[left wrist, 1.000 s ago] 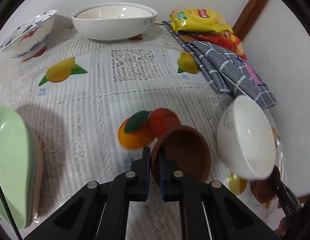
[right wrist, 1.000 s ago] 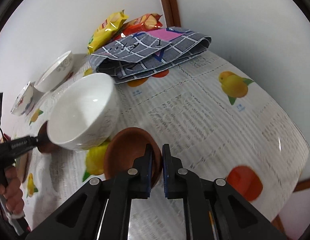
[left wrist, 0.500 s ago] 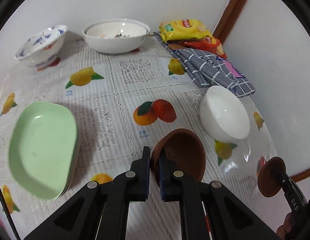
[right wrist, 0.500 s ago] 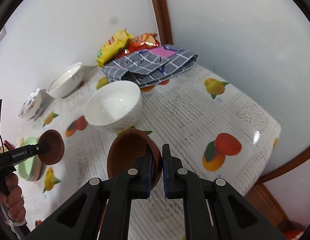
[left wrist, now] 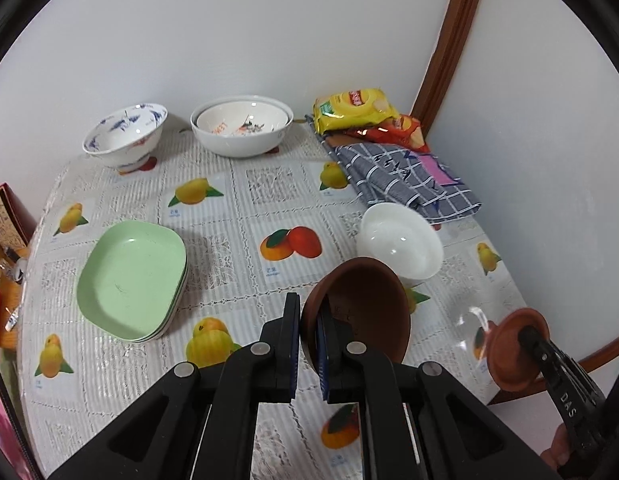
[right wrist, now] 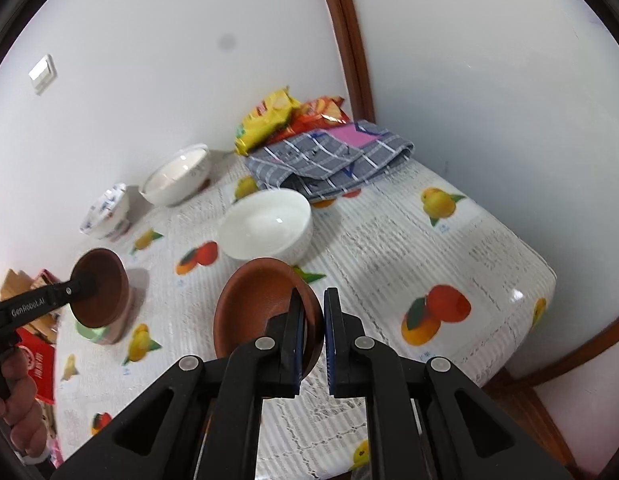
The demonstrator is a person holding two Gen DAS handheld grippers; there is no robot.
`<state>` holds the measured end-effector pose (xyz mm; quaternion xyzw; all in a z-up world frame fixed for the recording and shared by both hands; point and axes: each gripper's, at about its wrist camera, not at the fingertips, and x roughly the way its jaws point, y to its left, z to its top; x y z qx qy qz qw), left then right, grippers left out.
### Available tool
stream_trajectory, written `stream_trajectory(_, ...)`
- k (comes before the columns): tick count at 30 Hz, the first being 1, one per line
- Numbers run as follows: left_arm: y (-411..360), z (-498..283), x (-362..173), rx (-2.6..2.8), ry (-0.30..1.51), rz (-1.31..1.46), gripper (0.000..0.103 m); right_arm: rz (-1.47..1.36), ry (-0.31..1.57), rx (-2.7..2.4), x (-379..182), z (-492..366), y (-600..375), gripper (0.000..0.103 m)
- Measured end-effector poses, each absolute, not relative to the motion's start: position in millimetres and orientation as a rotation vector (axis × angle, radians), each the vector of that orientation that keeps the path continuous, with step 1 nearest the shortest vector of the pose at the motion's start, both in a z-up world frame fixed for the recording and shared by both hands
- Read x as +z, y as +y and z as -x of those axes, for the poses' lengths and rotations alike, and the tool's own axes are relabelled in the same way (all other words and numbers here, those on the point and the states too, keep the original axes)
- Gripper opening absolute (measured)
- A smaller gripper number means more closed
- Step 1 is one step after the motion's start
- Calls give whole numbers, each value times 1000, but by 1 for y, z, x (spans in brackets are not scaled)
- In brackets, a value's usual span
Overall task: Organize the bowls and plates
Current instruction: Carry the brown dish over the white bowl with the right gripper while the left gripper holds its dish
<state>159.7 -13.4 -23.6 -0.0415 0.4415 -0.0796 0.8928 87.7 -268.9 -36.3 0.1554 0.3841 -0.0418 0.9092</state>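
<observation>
1. Brown clay fills the gap in both of my grippers: the left gripper (left wrist: 308,338) has its fingers (left wrist: 290,332) closed on the rim of a brown bowl (left wrist: 361,308), one finger outside the wall and one inside, and the bowl hangs tilted above the surface (left wrist: 237,200).
2. My right gripper (right wrist: 312,334) is clamped the same way on the rim of a second brown bowl (right wrist: 257,304), also lifted clear of the cloth.
3. Each held bowl hides part of what lies under it. In the left wrist view it cuts off the near side of the white bowl (left wrist: 399,240); in the right wrist view the other brown bowl covers most of the green plates (left wrist: 131,276), so only a sliver shows there.
4. I cannot tell how deep the inner fingers reach into either bowl.
5. Outward from the grippers, the white bowl stands upright on the fruit-print cloth, just in front of a folded grey checked towel (left wrist: 405,176).
6. Green plates sit stacked at the left of the surface; I cannot count them surely.
7. By the far wall stand a blue-patterned bowl (left wrist: 125,136) and a large white bowl (left wrist: 241,130) with another nested inside it.
8. Snack packets (left wrist: 357,110) lie in the corner, partly under the towel.
9. A hand (right wrist: 15,392) on the left gripper's handle is cut off at the frame edge.
</observation>
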Motion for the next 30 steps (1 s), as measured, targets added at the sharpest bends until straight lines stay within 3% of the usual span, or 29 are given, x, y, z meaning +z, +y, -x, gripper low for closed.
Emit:
stream_trajectory(15,-19,-154,6,-164,887,59,8,-357,730,-67,-10,-95,-274,9)
stream_trajectory(30,-4,-212,9,-115,883,63,8,-327,752,-19,-13,-164,-264,9)
